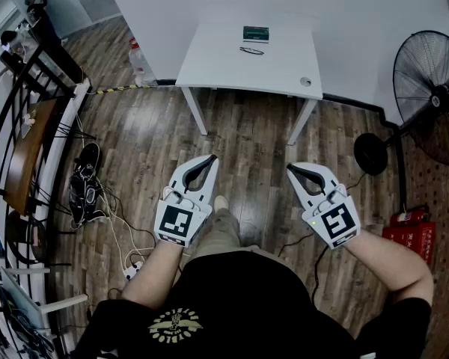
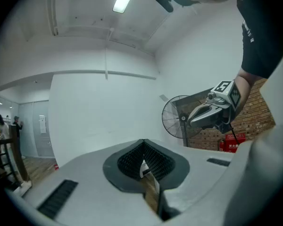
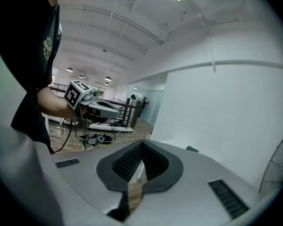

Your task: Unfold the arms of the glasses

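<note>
Down left of centre in the head view, we hold our white left gripper (image 1: pixel 211 158), jaws pressed together on nothing. At top centre, the thin dark-rimmed glasses (image 1: pixel 251 50) lie on the white rectangular table (image 1: pixel 217 69), well apart from both tools. Right of centre, our white right gripper (image 1: pixel 291 169) is likewise closed and empty.

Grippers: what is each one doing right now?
Left gripper: closed, nothing between its jaws.
Right gripper: closed, nothing between its jaws.
</note>
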Available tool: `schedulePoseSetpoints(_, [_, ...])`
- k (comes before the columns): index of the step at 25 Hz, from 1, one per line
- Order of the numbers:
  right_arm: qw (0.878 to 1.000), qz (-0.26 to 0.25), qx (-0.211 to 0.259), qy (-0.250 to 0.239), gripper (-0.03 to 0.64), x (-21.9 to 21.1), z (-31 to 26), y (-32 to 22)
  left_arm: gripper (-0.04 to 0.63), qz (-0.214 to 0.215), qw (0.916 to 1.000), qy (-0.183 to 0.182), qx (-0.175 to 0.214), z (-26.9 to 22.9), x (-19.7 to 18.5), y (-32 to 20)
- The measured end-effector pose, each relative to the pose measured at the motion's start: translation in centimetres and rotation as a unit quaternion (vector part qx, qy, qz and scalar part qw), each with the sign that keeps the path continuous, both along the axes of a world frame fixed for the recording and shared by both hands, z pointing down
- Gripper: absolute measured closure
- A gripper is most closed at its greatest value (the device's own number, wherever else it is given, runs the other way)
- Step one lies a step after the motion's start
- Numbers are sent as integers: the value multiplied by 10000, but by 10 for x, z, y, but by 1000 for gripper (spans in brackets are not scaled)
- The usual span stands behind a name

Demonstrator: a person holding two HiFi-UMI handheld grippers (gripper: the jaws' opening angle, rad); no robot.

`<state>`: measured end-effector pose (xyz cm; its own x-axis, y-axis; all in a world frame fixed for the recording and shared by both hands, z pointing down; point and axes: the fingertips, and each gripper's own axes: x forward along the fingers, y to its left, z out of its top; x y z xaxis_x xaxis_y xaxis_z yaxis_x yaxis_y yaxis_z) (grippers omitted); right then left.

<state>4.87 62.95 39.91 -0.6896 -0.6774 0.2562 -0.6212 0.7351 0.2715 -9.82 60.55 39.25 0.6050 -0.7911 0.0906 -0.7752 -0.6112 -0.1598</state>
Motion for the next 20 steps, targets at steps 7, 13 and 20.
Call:
schedulePoseSetpoints(7, [9892, 632, 375, -1264, 614, -7, -21, -50, 588, -93, 9999, 129, -16, 11, -1, -41])
schedulePoseSetpoints(13, [9828, 838, 446, -1581, 614, -26, -16, -85, 588, -181, 9994, 266, 83, 7, -13, -84])
schedulePoseSetpoints(20, [9787, 1224, 296, -1620, 614, -28, -2, -135, 588, -227, 9992, 332, -16, 13, -24, -132])
